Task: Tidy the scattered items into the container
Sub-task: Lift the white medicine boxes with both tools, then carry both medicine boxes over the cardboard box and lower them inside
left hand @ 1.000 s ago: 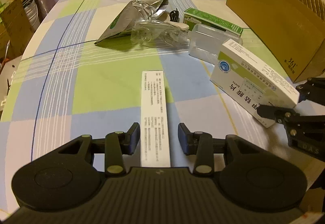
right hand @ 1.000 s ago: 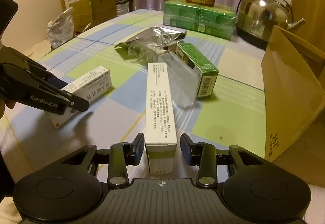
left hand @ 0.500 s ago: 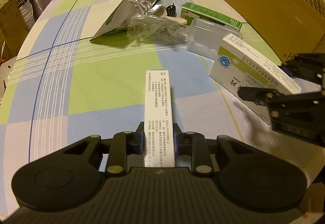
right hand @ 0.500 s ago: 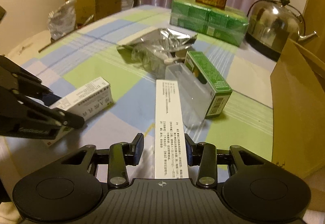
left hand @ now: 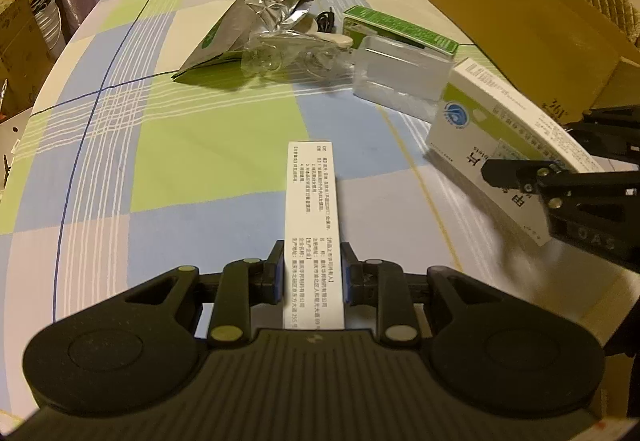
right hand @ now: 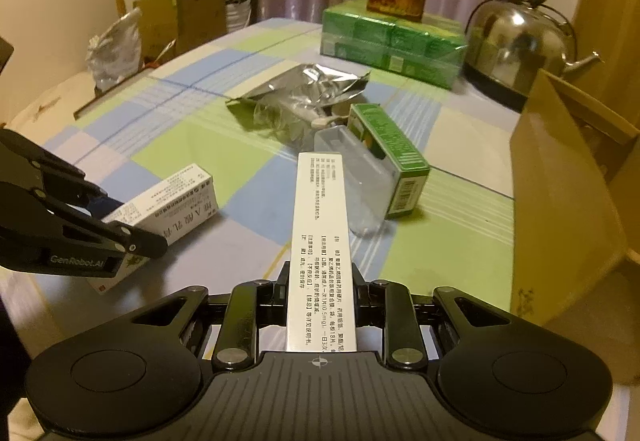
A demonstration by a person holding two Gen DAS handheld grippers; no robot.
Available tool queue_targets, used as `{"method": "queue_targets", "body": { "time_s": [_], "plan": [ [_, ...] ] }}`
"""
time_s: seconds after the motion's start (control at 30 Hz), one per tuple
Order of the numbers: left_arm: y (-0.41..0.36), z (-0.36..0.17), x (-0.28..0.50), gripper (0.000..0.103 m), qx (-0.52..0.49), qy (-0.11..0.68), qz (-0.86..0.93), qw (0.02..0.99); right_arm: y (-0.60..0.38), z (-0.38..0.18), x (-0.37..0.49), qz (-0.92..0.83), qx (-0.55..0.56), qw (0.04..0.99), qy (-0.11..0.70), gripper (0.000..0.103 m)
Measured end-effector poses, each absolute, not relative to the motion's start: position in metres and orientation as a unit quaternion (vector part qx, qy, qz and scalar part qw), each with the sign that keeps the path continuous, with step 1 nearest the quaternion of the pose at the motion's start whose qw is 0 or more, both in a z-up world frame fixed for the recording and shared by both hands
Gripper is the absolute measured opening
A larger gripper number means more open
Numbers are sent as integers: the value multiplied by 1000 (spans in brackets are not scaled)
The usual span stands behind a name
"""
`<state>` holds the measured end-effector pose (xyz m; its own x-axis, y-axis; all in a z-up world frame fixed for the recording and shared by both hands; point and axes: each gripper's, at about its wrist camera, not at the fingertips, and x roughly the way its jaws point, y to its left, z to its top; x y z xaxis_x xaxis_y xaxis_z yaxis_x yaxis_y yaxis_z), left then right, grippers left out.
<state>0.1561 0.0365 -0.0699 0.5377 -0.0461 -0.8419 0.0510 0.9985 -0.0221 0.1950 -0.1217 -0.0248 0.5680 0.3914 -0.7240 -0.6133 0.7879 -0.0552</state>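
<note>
The left gripper (left hand: 313, 277) clamps a white medicine box (left hand: 313, 225) by one end, the right gripper (right hand: 320, 297) clamps a white-and-green box (right hand: 322, 241) likewise, both above the checked tablecloth (left hand: 192, 129), so either long box may pivot or slip en route to the cardboard carton (right hand: 560, 193).

Left gripper (left hand: 313, 275): jaws closed firmly on a carton. Right gripper (right hand: 321, 287): jaws likewise closed on a carton, held level.
</note>
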Motion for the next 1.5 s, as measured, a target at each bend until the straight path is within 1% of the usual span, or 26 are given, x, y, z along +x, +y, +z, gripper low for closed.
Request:
{"method": "queue_targets", "body": {
  "time_s": [0.43, 0.87, 1.23, 1.5],
  "plan": [
    [18, -45, 127, 22, 3, 468, -36, 883, -157, -6, 162, 262, -118, 887, 360, 22],
    [-23, -2, 121, 22, 19, 430, -77, 899, -199, 31, 150, 225, -96, 915, 322, 22],
    [-76, 33, 146, 22, 38, 393, -135, 909, -245, 65, 157, 181, -84, 938, 283, 22],
    [-130, 61, 189, 22, 48, 359, -196, 911, -288, 94, 186, 139, -78, 953, 257, 22]
  ]
}}
